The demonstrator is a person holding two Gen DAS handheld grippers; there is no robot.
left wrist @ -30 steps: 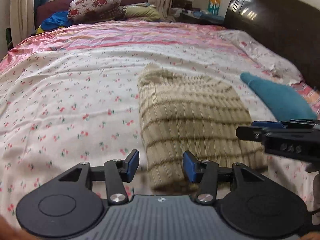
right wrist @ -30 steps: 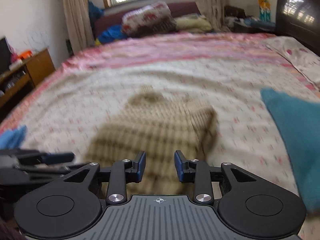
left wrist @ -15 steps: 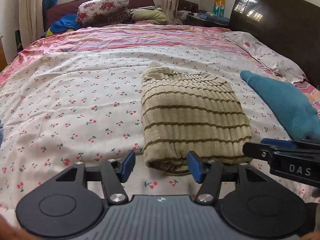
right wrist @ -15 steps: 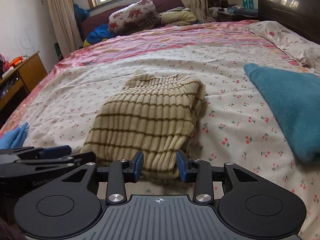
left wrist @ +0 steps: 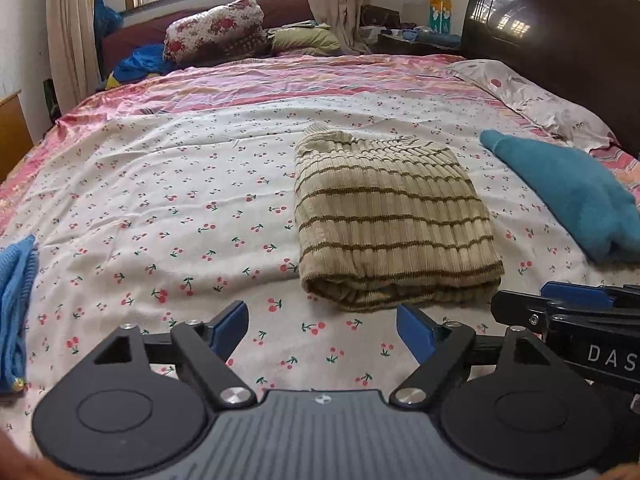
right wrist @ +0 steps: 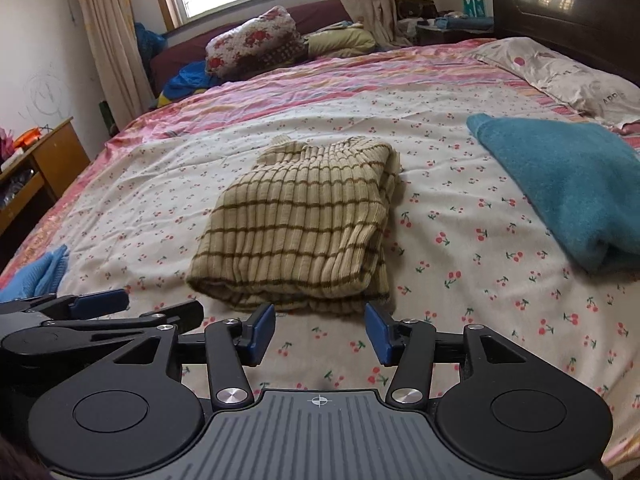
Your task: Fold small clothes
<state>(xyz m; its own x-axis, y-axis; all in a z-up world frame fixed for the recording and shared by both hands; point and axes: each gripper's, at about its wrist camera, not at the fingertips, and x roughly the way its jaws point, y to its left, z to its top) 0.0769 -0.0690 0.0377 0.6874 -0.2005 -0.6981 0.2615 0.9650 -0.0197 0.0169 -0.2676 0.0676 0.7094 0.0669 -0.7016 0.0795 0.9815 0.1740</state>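
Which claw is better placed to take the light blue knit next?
Left, probably. The light blue knit lies at the bed's left edge, beside the left claw, which is open and empty. The right claw sits farther away.

The bright blue knit garment (left wrist: 16, 300) at the bed's left edge is running out of the left wrist picture's left side, and the right gripper (left wrist: 576, 300) is being cut off at the right side. The teal towel (right wrist: 568, 192) is passing beyond the right wrist picture's right edge. The striped sweater's (right wrist: 296, 232) underside and inner folds are lying hidden against the cherry-print sheet (right wrist: 460, 280).

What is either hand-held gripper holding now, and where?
Nothing. Left hand-held gripper and right hand-held gripper have just been opening, empty, short of the folded sweater.
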